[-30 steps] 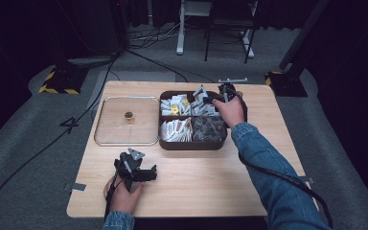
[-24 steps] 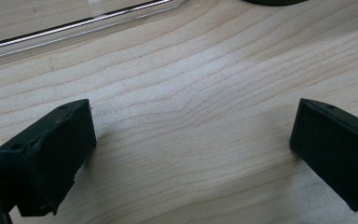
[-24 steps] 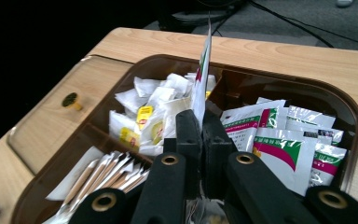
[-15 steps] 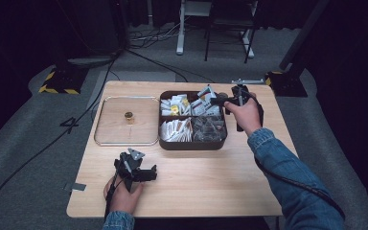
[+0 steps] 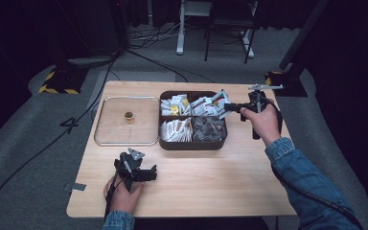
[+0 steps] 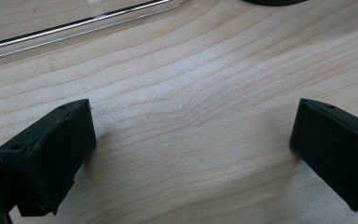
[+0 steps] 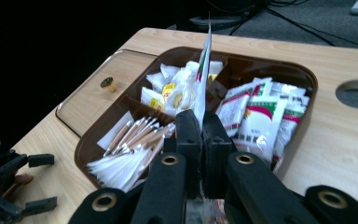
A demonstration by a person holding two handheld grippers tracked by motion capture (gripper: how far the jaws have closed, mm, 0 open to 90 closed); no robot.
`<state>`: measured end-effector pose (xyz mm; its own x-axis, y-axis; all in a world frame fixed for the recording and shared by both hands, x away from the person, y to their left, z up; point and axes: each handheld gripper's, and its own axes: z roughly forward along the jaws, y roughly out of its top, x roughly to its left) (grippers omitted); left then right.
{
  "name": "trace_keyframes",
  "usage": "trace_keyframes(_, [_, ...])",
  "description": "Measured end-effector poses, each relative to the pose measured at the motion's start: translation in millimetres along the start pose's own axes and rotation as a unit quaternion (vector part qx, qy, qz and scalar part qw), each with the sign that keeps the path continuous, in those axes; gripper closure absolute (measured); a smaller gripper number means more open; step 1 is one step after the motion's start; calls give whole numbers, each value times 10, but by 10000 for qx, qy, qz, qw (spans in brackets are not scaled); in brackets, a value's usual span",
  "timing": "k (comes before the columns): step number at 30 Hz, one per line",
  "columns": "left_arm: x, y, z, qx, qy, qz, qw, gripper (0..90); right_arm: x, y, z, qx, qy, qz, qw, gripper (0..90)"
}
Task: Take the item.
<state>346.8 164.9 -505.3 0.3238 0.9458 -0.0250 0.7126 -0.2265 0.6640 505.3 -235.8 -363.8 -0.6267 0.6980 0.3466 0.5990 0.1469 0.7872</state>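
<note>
Table (image 5: pixel 211 191): light wood, fills the centre of the high view; carries everything below.
Lid (image 5: pixel 112 127): clear, flat, left of centre in the high view, small brass knob (image 5: pixel 128 115) on top; lies just beside the tray.
Tray (image 5: pixel 191 144): brown, four compartments, centre of the high view; upper two hold sachets, lower left holds paper-wrapped sticks, lower right holds clear wrappers.
My left gripper (image 5: pixel 143 173): lower left of the high view, resting low over bare wood; in the left gripper view the jaws stand wide apart with nothing between them.
My right gripper (image 7: pixel 200 128): at the tray's right edge, upper right of centre in the high view; jaws closed flat on the lower edge of one sachet.
Sachet (image 7: pixel 204 74): white with red and green print, standing edge-on above the jaws, lifted over the tray's upper right compartment.
Handling, my judgement: very light, thin, limp, slick film; contents may burst under a hard pinch. I grip the sealed margin, not the filled belly.
</note>
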Motion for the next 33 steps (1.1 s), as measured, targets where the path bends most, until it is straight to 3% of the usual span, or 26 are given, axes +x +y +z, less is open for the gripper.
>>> trace_keyframes(10, [-1, 0, 0, -2, 2, -6, 10000, 5, -25, -223, -306, -2, -30, 10, 10000, 885])
trace_keyframes(20, [-9, 6, 7, 2, 13, -64, 10000, 5, 50, -609, -622, -42, -39, -82, 10000, 886])
trace_keyframes(26, [-9, 6, 7, 3, 13, -66, 10000, 5, 88, -839, -647, 101, -51, -150, 9998, 886])
trace_keyframes(31, [-9, 6, 7, 3, 13, -65, 10000, 5, 26, -990, -651, 125, -105, -71, 9998, 885])
trace_keyframes(33, [-9, 6, 7, 3, 13, -65, 10000, 5, 6, -1027, -629, 264, -135, -158, 9994, 885])
